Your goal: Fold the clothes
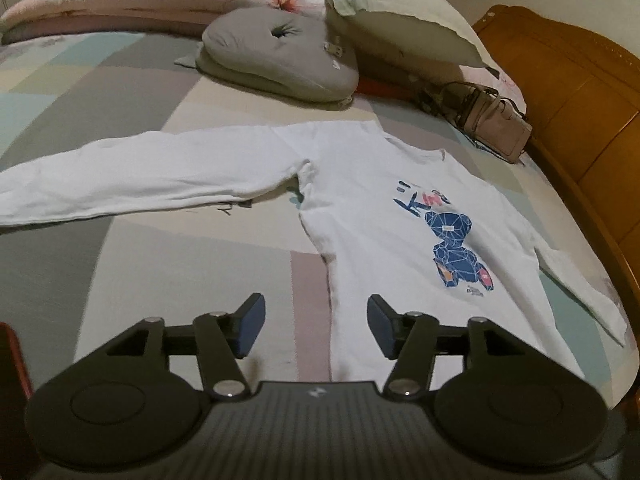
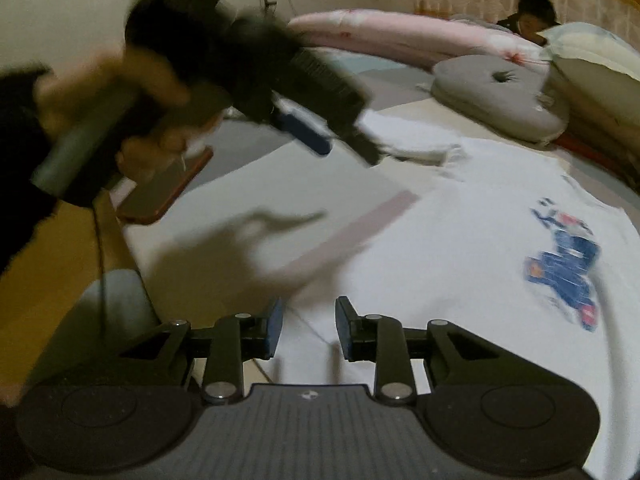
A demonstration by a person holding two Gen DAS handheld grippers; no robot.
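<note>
— Where's the shirt?
— White sweatshirt (image 1: 384,216) lies flat on my patchwork bed (image 1: 120,92), just ahead of both tongs.
— Tongs?
— Left gripper (image 1: 316,322) and right gripper (image 2: 308,326) released, holding nothing.

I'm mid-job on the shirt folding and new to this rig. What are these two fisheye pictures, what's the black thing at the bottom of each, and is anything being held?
There is no robot arm: a person carries a two-finger gripper in each hand, with a camera on each looking along its fingers. One picture is from the left gripper, the other from the right gripper; the black shape is the gripper itself. In the blurred right view, the left gripper also shows, held in the person's hand. On the bed a white long-sleeved shirt lies spread flat, print up, with a grey cushion, pillows and a handbag beyond it. Both pairs of jaws stand open; nothing is held.
</note>
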